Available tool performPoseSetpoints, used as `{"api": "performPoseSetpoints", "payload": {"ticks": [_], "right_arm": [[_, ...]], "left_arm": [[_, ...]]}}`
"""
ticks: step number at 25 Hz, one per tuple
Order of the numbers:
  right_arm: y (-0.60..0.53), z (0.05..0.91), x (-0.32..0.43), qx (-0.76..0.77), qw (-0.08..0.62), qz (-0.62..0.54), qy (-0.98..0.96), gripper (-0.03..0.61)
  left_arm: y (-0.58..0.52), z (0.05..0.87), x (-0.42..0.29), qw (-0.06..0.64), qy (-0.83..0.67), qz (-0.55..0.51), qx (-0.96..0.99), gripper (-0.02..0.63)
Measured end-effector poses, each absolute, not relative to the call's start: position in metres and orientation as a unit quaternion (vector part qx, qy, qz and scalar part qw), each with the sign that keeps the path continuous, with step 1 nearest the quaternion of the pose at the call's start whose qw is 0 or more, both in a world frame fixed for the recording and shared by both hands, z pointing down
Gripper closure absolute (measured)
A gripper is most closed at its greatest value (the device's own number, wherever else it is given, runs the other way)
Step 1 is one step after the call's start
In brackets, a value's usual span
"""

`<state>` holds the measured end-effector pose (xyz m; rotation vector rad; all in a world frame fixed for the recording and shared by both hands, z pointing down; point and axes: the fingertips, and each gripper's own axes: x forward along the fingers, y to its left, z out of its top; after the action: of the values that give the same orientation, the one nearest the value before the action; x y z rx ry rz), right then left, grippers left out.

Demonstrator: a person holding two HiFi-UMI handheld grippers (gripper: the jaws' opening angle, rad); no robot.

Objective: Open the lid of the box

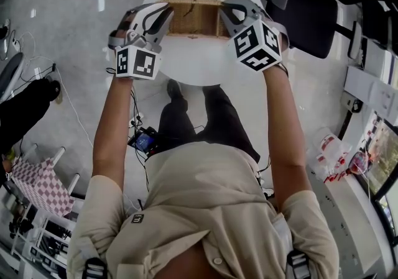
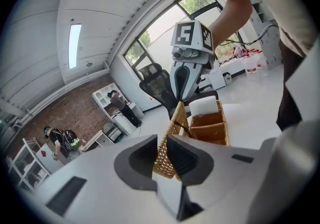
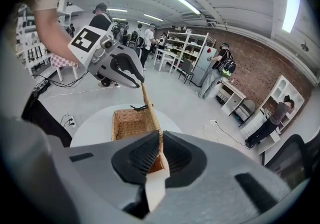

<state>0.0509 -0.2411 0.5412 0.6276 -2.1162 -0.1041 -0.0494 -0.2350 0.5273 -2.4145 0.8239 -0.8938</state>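
Location: round white table, with the person standing directly in front of it, both arms stretched forward over the top.

Box: wicker, rectangular, sitting on the table near its far side. The interior is exposed. The left gripper view shows it divided into compartments, with a white block in the farthest one.

Lid: wicker, lifted clear of the box opening and standing steeply on edge above one long side of the box. How it joins the box cannot be made out.

Left gripper: jaws pressed onto one end of the lid's raised edge, with the weave pinched between the pads.

Right gripper: jaws clamped on the opposite end of the same edge, also with wicker between the pads. The lid spans the gap from one gripper to the other.

Surroundings: a black chair stands beyond the table to the right. Several people are at shelves and desks well away across the room.
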Motion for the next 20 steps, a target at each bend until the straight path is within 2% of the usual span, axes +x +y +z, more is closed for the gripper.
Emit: {"api": "performPoseSetpoints", "payload": {"ticks": [20], "right_arm": [[-0.289,0.537,0.054,0.266,0.435,-0.021,-0.860,0.565]], "left_arm": [[-0.252,0.478,-0.069,0.168,0.346,-0.281,-0.879,0.561]]}}
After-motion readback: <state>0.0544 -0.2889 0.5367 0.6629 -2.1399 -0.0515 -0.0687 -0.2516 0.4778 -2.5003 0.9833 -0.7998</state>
